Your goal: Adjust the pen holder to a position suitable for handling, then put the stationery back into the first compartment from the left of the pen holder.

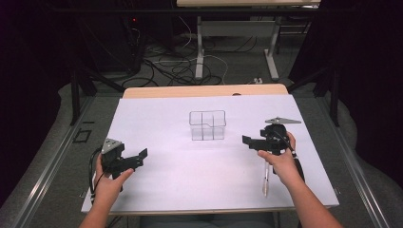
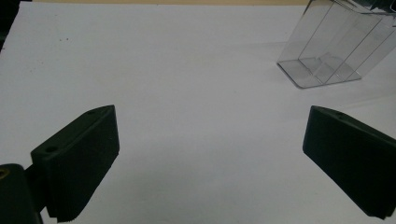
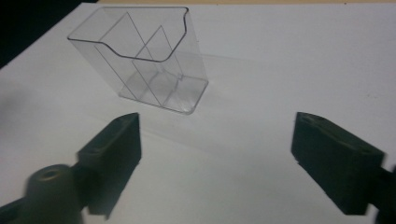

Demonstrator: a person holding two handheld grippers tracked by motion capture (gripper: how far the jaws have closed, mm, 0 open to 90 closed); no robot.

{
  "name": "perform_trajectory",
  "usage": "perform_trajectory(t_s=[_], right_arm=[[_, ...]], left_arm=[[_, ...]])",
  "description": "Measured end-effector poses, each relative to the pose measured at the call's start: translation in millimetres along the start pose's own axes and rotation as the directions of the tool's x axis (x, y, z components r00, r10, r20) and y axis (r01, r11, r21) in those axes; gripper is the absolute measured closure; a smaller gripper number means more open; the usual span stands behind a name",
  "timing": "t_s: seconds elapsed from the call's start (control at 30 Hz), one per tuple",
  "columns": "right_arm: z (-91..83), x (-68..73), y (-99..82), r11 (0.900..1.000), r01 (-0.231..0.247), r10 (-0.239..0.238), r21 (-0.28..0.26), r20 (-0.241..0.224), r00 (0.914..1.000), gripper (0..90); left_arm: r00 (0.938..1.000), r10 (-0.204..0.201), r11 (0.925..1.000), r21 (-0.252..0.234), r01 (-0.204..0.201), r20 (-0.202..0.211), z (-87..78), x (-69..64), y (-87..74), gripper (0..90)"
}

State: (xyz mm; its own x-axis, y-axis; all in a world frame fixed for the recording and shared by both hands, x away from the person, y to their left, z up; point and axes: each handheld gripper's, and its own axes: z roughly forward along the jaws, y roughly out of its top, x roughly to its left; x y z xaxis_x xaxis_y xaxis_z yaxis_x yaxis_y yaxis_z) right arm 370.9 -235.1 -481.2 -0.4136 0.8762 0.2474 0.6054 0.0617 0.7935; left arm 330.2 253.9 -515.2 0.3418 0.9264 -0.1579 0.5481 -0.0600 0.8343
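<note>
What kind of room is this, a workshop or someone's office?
Probably a lab set up for recording: dark surroundings, loose cables on the floor, and a table covered in white paper with a clear plastic divided organizer on it.

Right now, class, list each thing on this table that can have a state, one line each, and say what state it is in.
Clear organiser: upright on the white sheet, its compartments empty, nothing touching it.
Left gripper: jaws wide apart, nothing between them.
Right gripper: jaws wide apart, nothing between them.
Pen-like thing: lying flat on the sheet beside the right forearm, not held.
White sheet: spread flat over the table.
</note>
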Motion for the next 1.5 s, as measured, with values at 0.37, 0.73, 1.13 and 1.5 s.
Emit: perform_trajectory(t_s=[0.37, 0.73, 1.13, 1.5], right_arm=[[-14.1, -4.7, -1.9, 0.9956, -0.078, 0.077, 0.051, 0.02, 0.9968, 15.9], [-14.9, -11.3, -7.8, 0.9684, -0.144, 0.138, 0.204, 0.044, 0.9895, 22.7], [-19.3, -26.9, -13.9, 0.9211, -0.257, 0.236, 0.293, 0.106, 0.966, 50.4], [-15.5, -36.8, -22.4, 0.8843, -0.325, 0.282, 0.335, 0.171, 0.944, 64.9]], left_arm=[[1.0, 0.002, 1.0, 0.004, -0.002, 0.008, 2.4, -1.4, 1.1, 3.9], [1.0, -0.001, 1.0, 0.007, 0.001, 0.007, 2.3, -0.3, 1.0, 4.0], [1.0, -0.001, 1.0, 0.003, 0.001, 0.002, 1.5, 1.0, 1.0, 4.1], [1.0, 0.009, 0.9999, 0.009, -0.009, 0.004, 2.4, -0.9, 1.0, 4.2]])
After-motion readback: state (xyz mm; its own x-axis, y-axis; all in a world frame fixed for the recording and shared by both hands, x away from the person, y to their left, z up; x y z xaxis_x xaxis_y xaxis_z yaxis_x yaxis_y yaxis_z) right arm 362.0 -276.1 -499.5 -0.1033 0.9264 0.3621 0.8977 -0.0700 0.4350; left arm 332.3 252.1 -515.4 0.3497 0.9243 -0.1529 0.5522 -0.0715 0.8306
